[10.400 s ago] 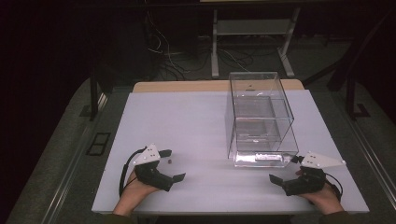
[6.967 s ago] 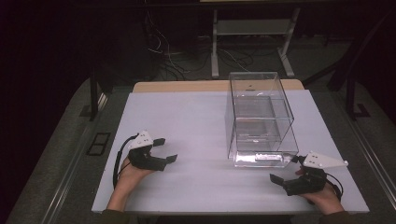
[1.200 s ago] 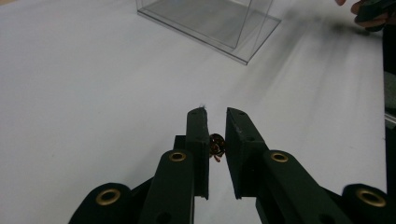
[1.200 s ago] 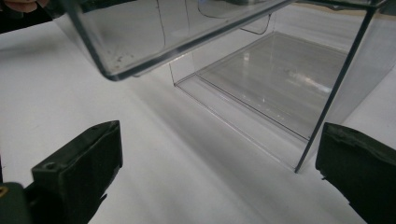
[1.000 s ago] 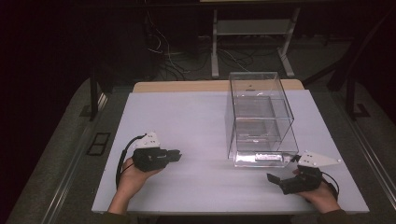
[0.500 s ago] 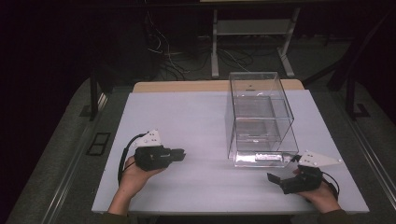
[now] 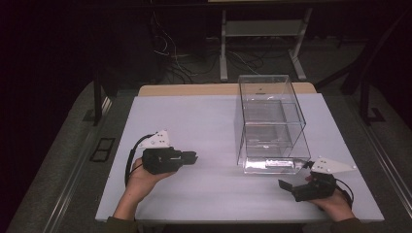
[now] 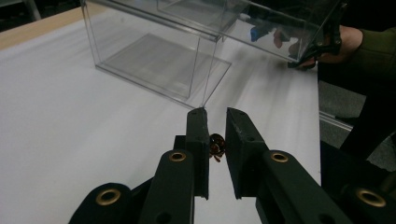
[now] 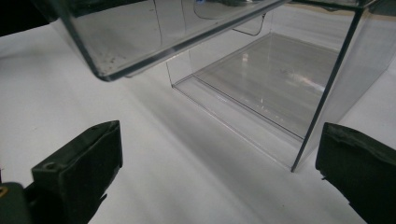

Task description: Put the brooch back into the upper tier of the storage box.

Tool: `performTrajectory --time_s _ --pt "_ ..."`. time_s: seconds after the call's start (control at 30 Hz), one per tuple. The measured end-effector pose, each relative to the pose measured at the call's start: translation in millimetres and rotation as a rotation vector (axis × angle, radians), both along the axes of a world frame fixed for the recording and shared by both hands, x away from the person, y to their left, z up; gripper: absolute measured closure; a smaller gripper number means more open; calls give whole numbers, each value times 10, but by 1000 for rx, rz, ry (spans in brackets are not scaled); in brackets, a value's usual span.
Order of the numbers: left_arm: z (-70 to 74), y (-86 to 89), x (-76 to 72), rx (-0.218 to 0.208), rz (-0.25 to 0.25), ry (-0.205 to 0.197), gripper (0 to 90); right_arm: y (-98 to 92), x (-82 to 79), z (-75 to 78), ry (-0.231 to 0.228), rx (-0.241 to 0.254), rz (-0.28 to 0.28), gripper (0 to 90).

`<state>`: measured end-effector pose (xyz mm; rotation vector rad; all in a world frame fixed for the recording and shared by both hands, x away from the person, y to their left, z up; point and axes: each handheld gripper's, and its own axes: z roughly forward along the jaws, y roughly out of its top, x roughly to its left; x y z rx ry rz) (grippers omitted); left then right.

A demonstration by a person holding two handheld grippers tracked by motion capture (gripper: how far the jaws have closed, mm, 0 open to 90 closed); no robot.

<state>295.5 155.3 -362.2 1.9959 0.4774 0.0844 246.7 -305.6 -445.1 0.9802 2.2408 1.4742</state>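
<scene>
Clear acrylic two-shelf case (image 7: 272, 121) stands right of table centre | left gripper (image 8: 215, 122) pinches small dark-orange object (image 8: 216, 144) | right gripper (image 9: 219, 154) wide, empty | carry level, enter case's open front squarely

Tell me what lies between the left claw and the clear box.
Only bare white table. The high view shows nothing between the left claw and the clear box; the left gripper view shows the same.

Place: a lab or test room.
Table (image 7: 194, 121): big, plain and white.
Box (image 7: 272, 121): clear plastic, on the table.
Back: dark, with loose wires (image 7: 170, 46) and a metal stand (image 7: 262, 29) on the floor.
</scene>
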Motion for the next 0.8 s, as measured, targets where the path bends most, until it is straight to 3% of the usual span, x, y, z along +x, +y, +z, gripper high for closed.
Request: performTrajectory --time_s 0.8 --pt "334 -194 26 -18 -79 -34 788 -8 -5 0 0 3 -3 4"
